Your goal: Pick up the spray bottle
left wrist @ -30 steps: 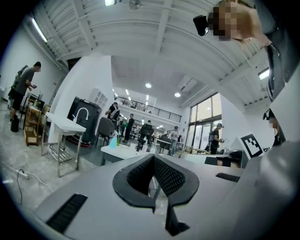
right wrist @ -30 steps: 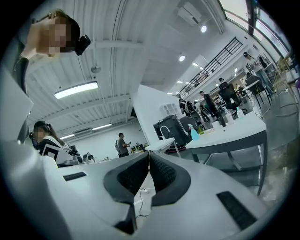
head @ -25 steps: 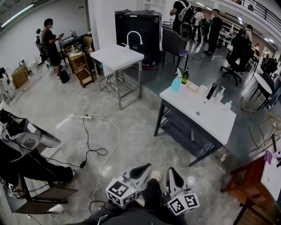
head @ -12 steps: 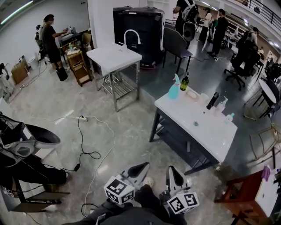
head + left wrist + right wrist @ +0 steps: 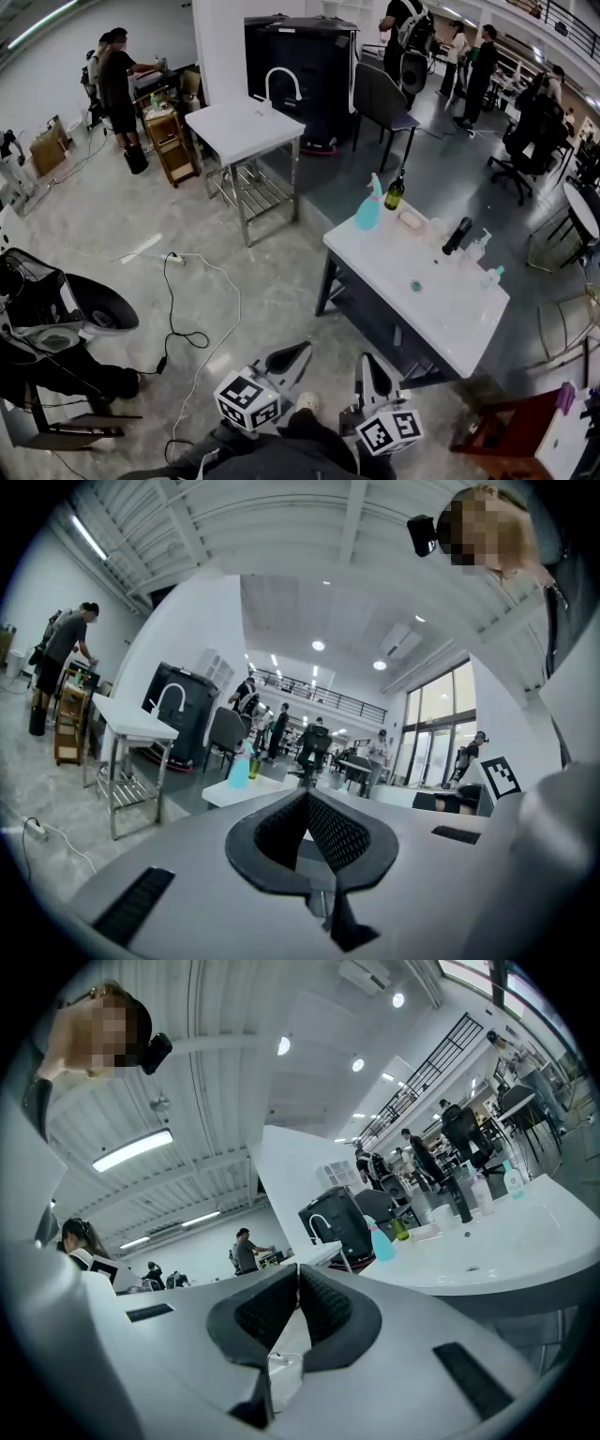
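Observation:
The spray bottle (image 5: 367, 206) is pale blue with a white trigger head. It stands upright at the far left corner of the white table (image 5: 441, 314), beside a dark green bottle (image 5: 395, 192). It also shows small and far off as the spray bottle (image 5: 241, 766) in the left gripper view and the spray bottle (image 5: 382, 1241) in the right gripper view. My left gripper (image 5: 300, 353) and right gripper (image 5: 367, 366) are low in the head view, well short of the table. Both point level toward it. The left gripper (image 5: 307, 794) and the right gripper (image 5: 297, 1267) are shut with nothing between the pads.
On the table also stand a black bottle (image 5: 457, 235), two small pump bottles (image 5: 478, 246) and a soap dish (image 5: 411, 218). A second white table with a faucet (image 5: 246, 127) stands behind. A cable (image 5: 187, 314) lies on the floor at left. Several people stand further off.
Both grippers and the view have moved forward across the floor. The white table and the spray bottle are nearer and lower in the head view. The jaws stayed shut.

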{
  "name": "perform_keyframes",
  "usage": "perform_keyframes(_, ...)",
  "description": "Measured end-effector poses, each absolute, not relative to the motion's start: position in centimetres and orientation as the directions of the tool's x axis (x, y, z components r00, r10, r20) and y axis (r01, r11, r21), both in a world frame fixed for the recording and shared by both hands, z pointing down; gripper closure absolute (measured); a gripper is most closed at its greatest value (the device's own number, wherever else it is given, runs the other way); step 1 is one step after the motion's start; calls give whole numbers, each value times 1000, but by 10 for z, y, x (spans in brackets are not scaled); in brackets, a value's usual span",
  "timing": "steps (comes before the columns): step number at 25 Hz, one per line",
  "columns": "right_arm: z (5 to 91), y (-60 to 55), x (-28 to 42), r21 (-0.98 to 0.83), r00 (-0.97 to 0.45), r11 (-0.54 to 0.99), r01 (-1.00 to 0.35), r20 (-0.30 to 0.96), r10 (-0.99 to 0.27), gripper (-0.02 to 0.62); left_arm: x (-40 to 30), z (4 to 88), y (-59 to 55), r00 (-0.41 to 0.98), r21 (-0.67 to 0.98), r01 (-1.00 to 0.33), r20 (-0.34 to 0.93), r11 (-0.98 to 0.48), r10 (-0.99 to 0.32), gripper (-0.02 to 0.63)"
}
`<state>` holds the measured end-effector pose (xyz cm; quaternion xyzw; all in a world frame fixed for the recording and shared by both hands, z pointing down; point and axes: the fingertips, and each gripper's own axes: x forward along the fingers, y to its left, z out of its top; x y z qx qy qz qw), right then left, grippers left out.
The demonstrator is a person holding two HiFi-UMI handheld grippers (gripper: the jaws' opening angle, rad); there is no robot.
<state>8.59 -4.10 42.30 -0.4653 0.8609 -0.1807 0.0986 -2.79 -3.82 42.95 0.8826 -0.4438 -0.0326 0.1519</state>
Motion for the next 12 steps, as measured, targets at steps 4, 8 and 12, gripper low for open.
perform_keyframes(4, 429, -74, 92, -420, -558, 510, -751, -9, -830, 584, -15, 434, -73, 612, 292, -769, 85, -568, -786, 601)
perform_keyframes(8, 436, -105, 94, -433, -572, 520, -736, -12, -820, 584, -3, 429, -100, 619, 276, -764, 59, -583, -783, 601)
perform_keyframes(12, 441, -131, 86, -427, -601, 548, -719, -12, -799, 584, -5, 440, -119, 603, 285, -776, 77, -562, -794, 601)
